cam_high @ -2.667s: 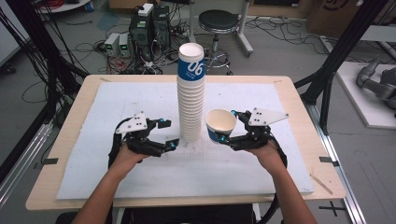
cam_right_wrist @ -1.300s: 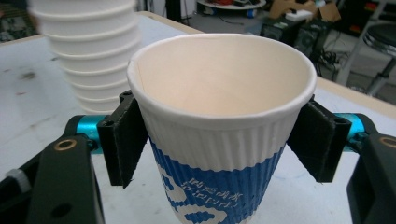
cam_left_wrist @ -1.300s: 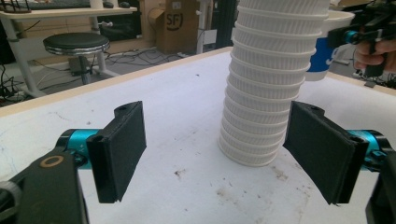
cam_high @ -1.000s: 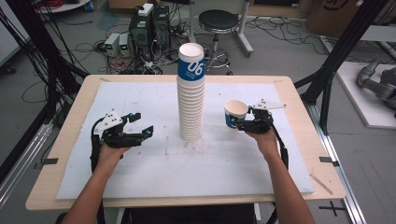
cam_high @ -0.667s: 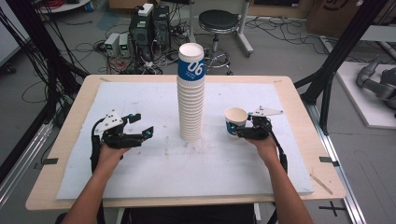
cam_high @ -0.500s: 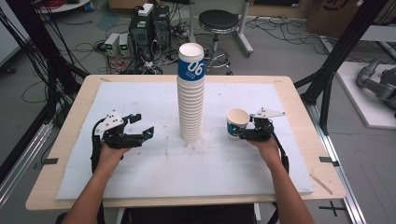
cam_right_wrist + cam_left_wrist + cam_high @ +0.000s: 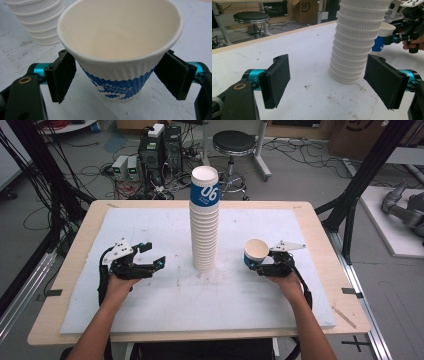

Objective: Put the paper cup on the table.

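Cups stand in a tall stack (image 7: 204, 220) in the middle of the table (image 7: 70, 270), and your right gripper (image 7: 256, 266) squeezes one blue and white cup (image 7: 255, 253) upright, right of the stack. Your left gripper (image 7: 157, 264) waits wide open and empty on the left side. One cup is off; I think many are left to take.

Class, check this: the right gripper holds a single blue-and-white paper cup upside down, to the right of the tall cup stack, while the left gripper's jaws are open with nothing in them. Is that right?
One detail is wrong: the cup in the right gripper is upright, mouth up, as the right gripper view shows. The rest holds: it sits right of the cup stack, and the left gripper is open with nothing between its jaws.
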